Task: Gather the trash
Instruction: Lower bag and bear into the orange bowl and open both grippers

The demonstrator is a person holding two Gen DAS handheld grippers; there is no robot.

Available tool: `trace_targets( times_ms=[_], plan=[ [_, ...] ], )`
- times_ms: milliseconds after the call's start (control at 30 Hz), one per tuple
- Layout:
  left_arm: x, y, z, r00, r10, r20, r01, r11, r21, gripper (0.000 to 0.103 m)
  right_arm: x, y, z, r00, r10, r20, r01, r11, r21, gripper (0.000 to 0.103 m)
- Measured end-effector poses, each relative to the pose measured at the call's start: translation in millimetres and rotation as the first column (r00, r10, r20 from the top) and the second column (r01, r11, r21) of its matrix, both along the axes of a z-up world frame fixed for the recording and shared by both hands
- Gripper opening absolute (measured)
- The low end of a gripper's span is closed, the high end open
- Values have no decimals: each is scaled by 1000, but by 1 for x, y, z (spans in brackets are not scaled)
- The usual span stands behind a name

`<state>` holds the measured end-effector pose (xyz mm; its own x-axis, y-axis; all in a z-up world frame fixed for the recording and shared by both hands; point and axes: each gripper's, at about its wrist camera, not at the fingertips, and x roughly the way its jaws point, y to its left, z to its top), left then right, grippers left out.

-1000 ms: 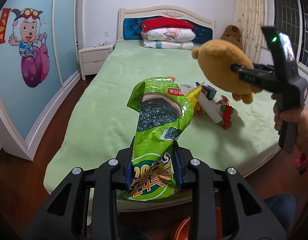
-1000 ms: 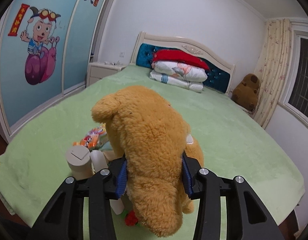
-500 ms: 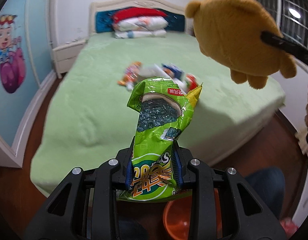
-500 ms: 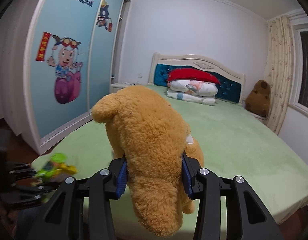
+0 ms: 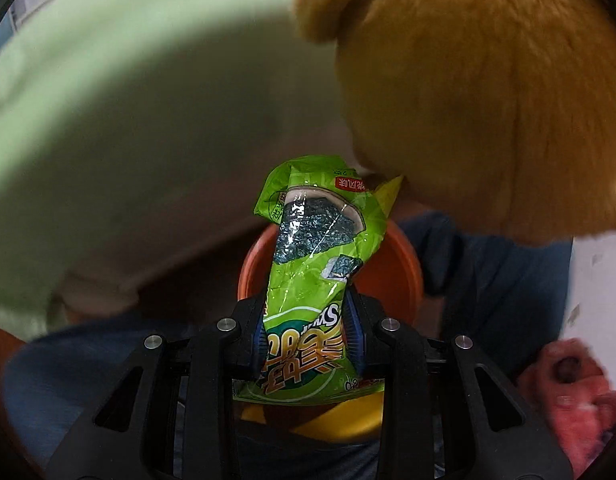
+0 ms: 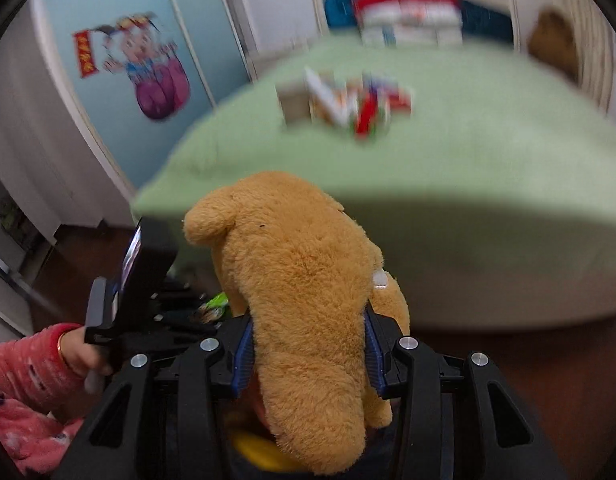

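Note:
My left gripper [image 5: 308, 330] is shut on a crumpled green snack bag [image 5: 314, 264], pointing steeply down over an orange bin [image 5: 404, 268] on the floor. The bag hangs just above the bin's mouth. My right gripper [image 6: 308, 346] is shut on a tan plush toy [image 6: 304, 280]; the same plush toy [image 5: 468, 92] fills the upper right of the left wrist view, close above the bag. In the right wrist view the left gripper's body [image 6: 144, 280] sits at the lower left, held by a hand [image 6: 82, 354] in a pink sleeve.
The green bed [image 6: 448, 152] lies behind, with a blurred pile of wrappers and packets [image 6: 344, 104] on it. A brown plush [image 6: 552, 46] sits at the bed's far right. Blue-trousered legs [image 5: 488, 276] flank the bin. Something yellow [image 5: 340, 420] lies under the left gripper.
Both grippers have swung down from facing the bed toward the floor beside it. The orange bin now sits under the snack bag, and the plush has come close above the left gripper.

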<state>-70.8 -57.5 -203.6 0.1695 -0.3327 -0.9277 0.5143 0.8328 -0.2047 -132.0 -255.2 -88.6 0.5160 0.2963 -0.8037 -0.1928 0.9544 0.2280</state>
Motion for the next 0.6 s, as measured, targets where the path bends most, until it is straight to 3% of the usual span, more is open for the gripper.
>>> trace_targets(
  times_ms=[133,267,433,567,600],
  plan=[
    [-2,-11,-60,994,-8,-112,19,995,97,31,8,-11,-59,986,-44,-159,49,998,27,44],
    [-4,-15,-95,980,3,-199,24,991,133,31,24,-15,-108,949,-96,-301,119,991,57,44],
    [-8,-17,-111,974,6,-227,36,983,178,31,40,-11,-163,877,-139,-459,209,972,105,44],
    [-13,-19,-118,974,14,-228,29,982,186,31,49,-5,-188,853,-152,-499,222,972,83,47],
    [-14,-22,-121,973,14,-229,30,981,190,32,52,-2,-190,851,-154,-502,218,973,72,53]
  ],
)
